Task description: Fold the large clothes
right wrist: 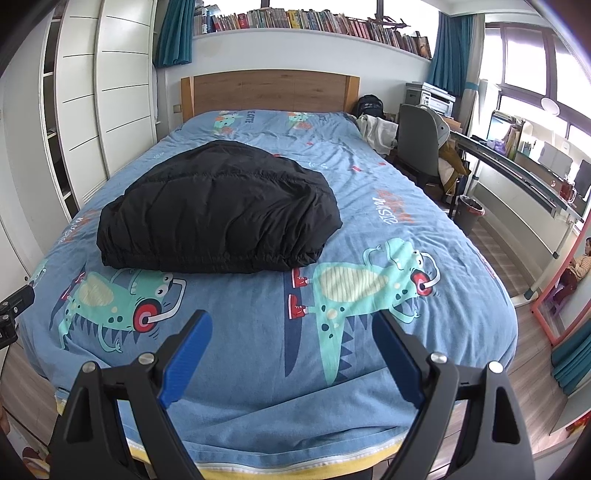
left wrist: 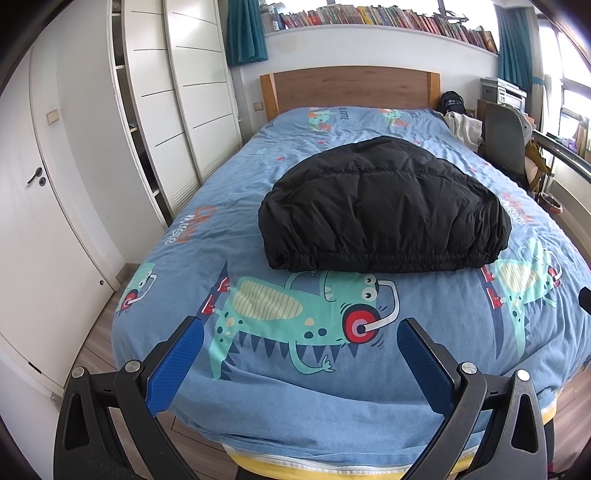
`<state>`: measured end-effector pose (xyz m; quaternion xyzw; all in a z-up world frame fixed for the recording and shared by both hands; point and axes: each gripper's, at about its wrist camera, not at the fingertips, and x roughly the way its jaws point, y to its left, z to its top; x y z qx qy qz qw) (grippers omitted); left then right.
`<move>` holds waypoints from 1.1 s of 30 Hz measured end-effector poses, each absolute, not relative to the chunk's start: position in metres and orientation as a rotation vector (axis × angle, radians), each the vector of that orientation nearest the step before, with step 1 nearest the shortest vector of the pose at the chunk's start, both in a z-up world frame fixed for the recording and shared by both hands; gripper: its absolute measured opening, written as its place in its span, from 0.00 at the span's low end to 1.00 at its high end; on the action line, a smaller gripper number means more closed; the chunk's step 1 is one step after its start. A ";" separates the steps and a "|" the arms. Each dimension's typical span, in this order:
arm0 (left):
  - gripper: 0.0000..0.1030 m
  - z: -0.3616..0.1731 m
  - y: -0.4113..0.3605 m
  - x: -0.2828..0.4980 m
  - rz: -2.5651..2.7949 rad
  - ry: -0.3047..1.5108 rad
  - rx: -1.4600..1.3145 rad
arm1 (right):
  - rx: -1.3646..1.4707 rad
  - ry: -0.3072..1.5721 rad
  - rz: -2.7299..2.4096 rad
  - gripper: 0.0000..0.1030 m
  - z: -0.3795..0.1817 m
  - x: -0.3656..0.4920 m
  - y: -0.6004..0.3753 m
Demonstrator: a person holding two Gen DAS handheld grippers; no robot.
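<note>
Jacket (left wrist: 380, 206), black, quilted, folded mid-frame on bed (left wrist: 258, 406); left gripper (left wrist: 301, 332) and right gripper (right wrist: 291, 325) agape, empty; probably finished, next only tidying.

From my feed, book spines on the shelf (left wrist: 388, 16) far ahead of the jaws are too small to read. Folded black jacket (right wrist: 221, 206) hides its sleeves and underside. Right of the jaws, the mirror (right wrist: 569, 280) cuts off a seated person.
</note>
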<state>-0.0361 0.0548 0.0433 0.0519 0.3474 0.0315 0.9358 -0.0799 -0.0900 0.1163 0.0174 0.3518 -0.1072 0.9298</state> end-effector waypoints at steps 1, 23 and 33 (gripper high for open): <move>1.00 0.043 0.056 -0.036 0.065 0.711 0.105 | 0.034 0.721 -0.219 0.86 0.116 -0.080 -0.090; 1.00 0.040 0.061 -0.034 0.060 0.720 0.102 | 0.018 0.738 -0.205 0.86 0.111 -0.078 -0.085; 1.00 0.038 0.063 -0.033 0.054 0.747 0.083 | 0.022 0.736 -0.211 0.86 0.109 -0.078 -0.086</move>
